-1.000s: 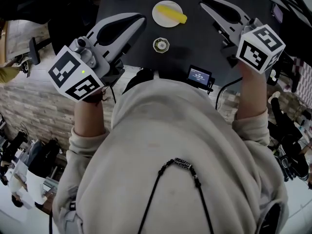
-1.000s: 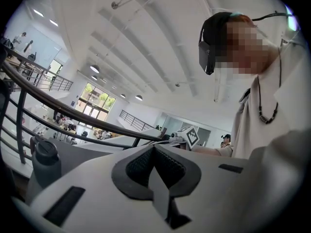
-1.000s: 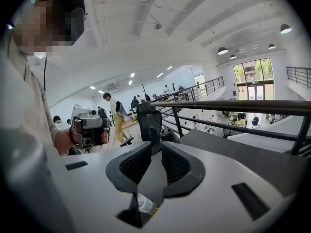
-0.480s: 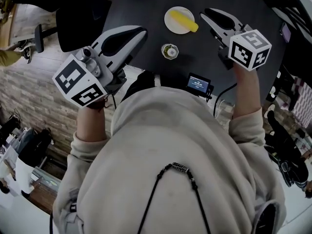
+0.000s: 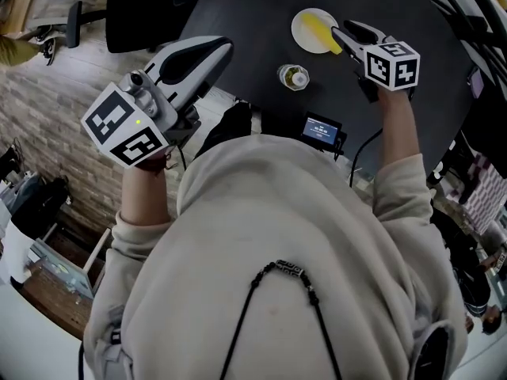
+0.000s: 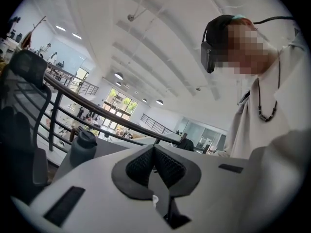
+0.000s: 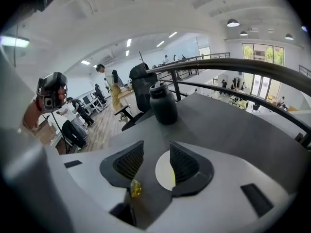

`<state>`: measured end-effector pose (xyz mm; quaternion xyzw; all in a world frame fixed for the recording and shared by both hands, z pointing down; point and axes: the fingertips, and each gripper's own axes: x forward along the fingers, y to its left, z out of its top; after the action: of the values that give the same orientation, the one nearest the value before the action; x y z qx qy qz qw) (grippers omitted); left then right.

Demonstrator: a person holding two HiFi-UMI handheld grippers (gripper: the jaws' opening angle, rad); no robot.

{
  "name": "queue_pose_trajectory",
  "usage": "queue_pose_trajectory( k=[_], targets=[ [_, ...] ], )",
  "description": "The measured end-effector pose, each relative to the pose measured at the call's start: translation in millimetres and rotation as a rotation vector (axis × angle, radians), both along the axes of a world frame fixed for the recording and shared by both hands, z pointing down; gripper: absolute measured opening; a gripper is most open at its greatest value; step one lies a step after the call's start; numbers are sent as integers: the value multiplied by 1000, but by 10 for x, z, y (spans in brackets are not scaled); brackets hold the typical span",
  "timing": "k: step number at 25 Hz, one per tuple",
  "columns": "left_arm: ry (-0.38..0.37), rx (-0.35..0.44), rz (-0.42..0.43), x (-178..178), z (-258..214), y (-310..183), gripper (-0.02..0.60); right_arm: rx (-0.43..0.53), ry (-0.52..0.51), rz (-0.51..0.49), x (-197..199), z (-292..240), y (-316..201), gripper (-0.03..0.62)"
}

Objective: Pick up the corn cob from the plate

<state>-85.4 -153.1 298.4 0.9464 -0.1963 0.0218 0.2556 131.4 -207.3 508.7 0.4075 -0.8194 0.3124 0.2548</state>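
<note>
While the corn cob [image 5: 321, 32] is lying on the plate [image 5: 303, 20] at 1 o'clock, the right gripper [image 5: 342, 32] is hovering at its 3 o'clock, jaws just opened halfway, empty. The left gripper [image 5: 224, 47] is idling, jaws together. The approach step is likely proceeding; the next move is calling for straddling the cob, then closing.

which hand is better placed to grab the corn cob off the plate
Right. The right tongs sit beside the corn cob on the plate; their jaws have just been opening with nothing between them. The left tongs are shut and farther from it.

One corn cob [image 5: 323, 34], one plate [image 5: 300, 30]
</note>
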Motion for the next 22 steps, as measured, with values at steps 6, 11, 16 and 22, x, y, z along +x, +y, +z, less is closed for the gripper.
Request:
queue_pose_trajectory(
  k=[6, 11, 16, 22],
  targets=[
    [-11, -15, -80, -314, 37, 51, 0, -96, 65, -38, 29, 547, -71, 196],
    [-25, -26, -132, -516, 73, 69, 0, -179, 118, -30, 92, 955, -112, 233],
    [-34, -41, -169, -647, 105, 101, 0, -266, 184, -50, 121, 1402, -78, 255],
    [-50, -60, -198, -758, 172, 98, 0, -318, 399, -130, 231, 1838, -60, 264]
  ],
)
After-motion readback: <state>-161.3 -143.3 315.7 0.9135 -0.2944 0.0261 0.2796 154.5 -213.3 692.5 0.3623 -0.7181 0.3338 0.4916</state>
